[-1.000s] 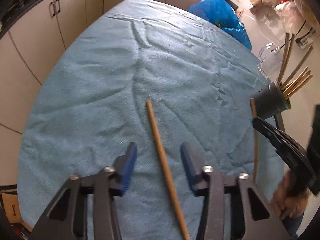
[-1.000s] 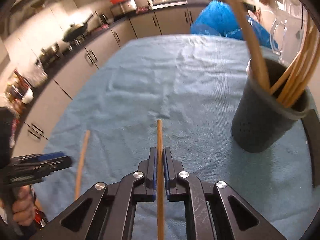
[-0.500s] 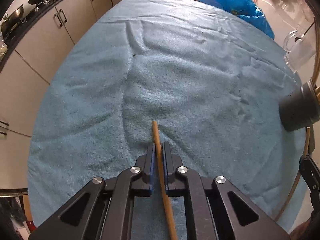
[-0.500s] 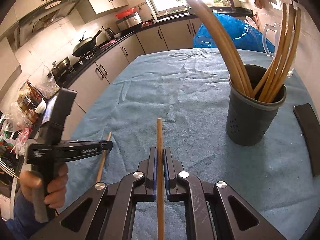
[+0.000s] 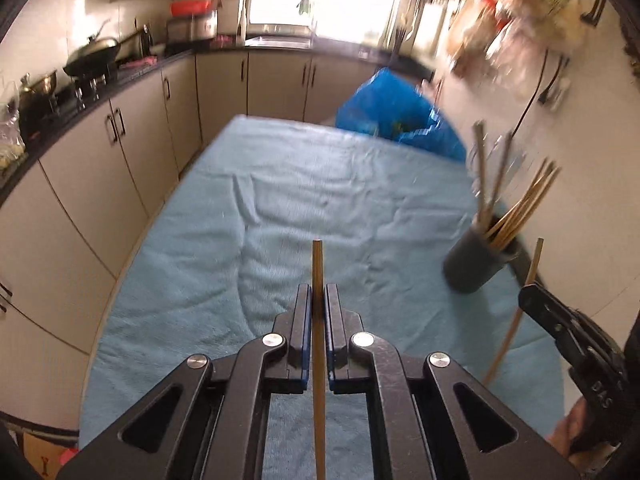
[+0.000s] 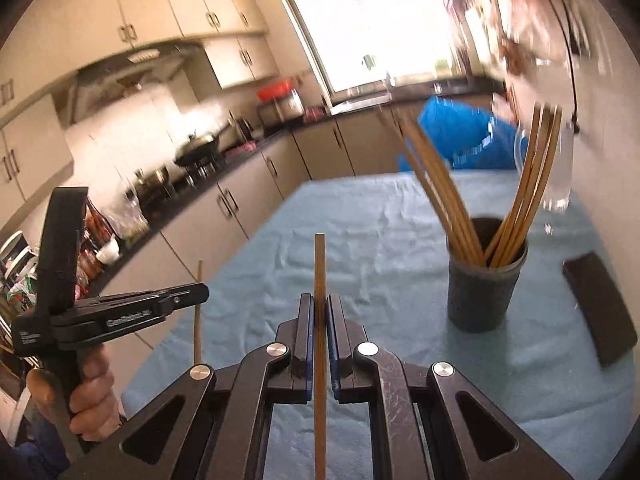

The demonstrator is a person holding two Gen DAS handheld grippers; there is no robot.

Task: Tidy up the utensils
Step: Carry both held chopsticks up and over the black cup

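My left gripper [image 5: 318, 294] is shut on a wooden chopstick [image 5: 317, 264], held clear above the blue towel [image 5: 300, 208]. My right gripper [image 6: 319, 306] is shut on a second chopstick [image 6: 319, 264], also off the table. A dark grey holder cup [image 6: 482, 292] with several chopsticks stands on the towel to the right of both grippers. In the left wrist view the cup [image 5: 474, 262] sits at the right, with the right gripper [image 5: 530, 292] and its chopstick [image 5: 516, 316] just in front of it. The right wrist view has the left gripper [image 6: 196, 292] at the left, held by a hand [image 6: 90, 392].
A flat black object [image 6: 600, 304] lies on the towel right of the cup. A clear glass jug [image 6: 556, 168] and a blue bag [image 6: 452, 136] stand at the table's far right. Kitchen cabinets [image 5: 120, 160] and a counter with pans run along the left.
My left gripper closed on the chopstick lying on the towel and lifted it. Both grippers rose and tilted up, so the kitchen now shows behind the table.
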